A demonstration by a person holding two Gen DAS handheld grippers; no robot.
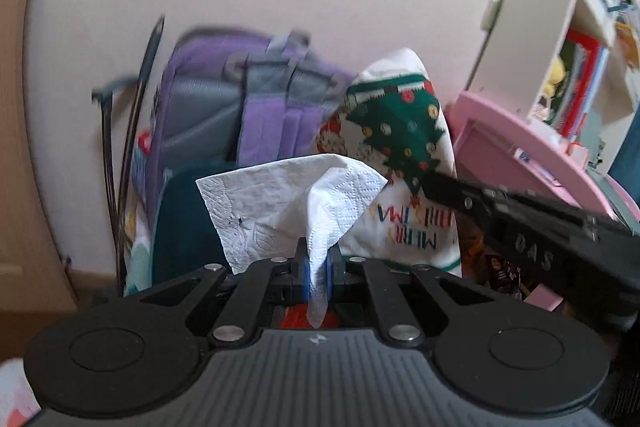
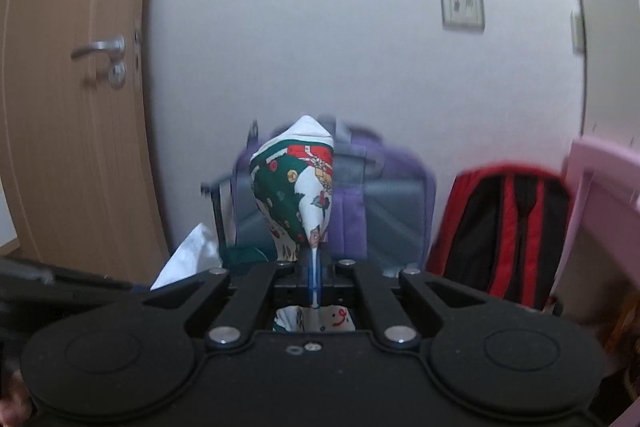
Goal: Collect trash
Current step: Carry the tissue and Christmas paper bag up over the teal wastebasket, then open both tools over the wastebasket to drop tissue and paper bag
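My left gripper (image 1: 318,267) is shut on a white paper tissue (image 1: 292,203), which fans out above the jaws. My right gripper (image 2: 314,267) is shut on the edge of a white Christmas-print bag (image 2: 298,195) with a green tree and "Merry Christmas" lettering, held up in the air. The same bag (image 1: 404,163) shows in the left wrist view, just right of the tissue, with the right gripper's black body (image 1: 540,235) reaching in from the right. The tissue (image 2: 188,255) shows at lower left in the right wrist view.
A purple backpack (image 1: 256,99) leans on the white wall behind. A red and black backpack (image 2: 504,227) stands to its right. Pink furniture (image 1: 532,155) and a white bookshelf (image 1: 592,27) are at right. A wooden door (image 2: 68,107) is at left.
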